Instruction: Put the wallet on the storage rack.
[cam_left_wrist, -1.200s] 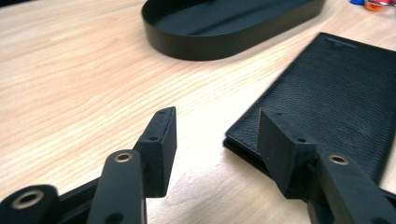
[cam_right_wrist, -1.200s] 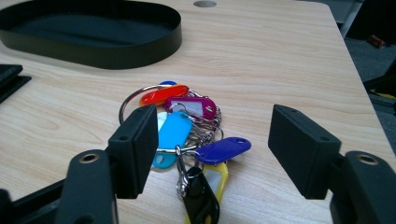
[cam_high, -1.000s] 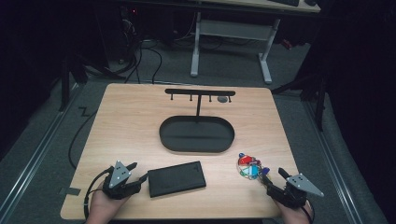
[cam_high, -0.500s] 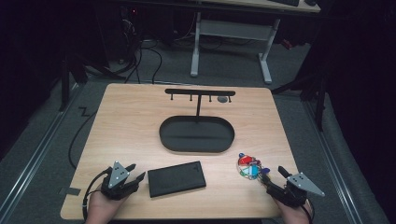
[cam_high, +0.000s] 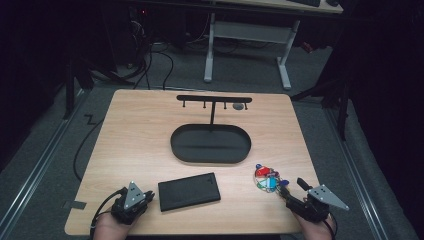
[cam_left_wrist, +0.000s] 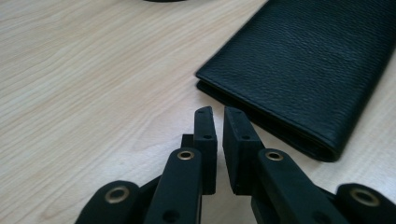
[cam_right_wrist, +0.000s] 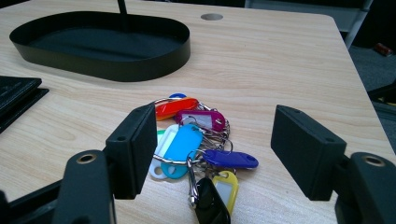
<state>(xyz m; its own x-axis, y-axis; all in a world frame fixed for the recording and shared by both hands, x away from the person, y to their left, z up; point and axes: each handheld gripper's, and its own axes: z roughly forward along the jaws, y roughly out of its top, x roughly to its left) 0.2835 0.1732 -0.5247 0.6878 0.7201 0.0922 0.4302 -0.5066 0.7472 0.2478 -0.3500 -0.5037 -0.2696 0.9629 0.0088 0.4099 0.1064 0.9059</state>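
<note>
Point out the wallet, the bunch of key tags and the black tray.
wallet (cam_high: 189, 191), high view, middle of its top face.
bunch of key tags (cam_right_wrist: 187, 140), right gripper view, on the light blue tag.
black tray (cam_high: 175, 145), high view, left rim.

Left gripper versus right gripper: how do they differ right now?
The left gripper has jaws shut on nothing, having just been closing; the right gripper has jaws wide open. The left gripper sits beside the black wallet; the right gripper faces the bunch of key tags. Both sit low at the table's near edge.

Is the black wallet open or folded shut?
Folded shut. The wallet lies flat on the table, both leather halves stacked with edges together.
</note>
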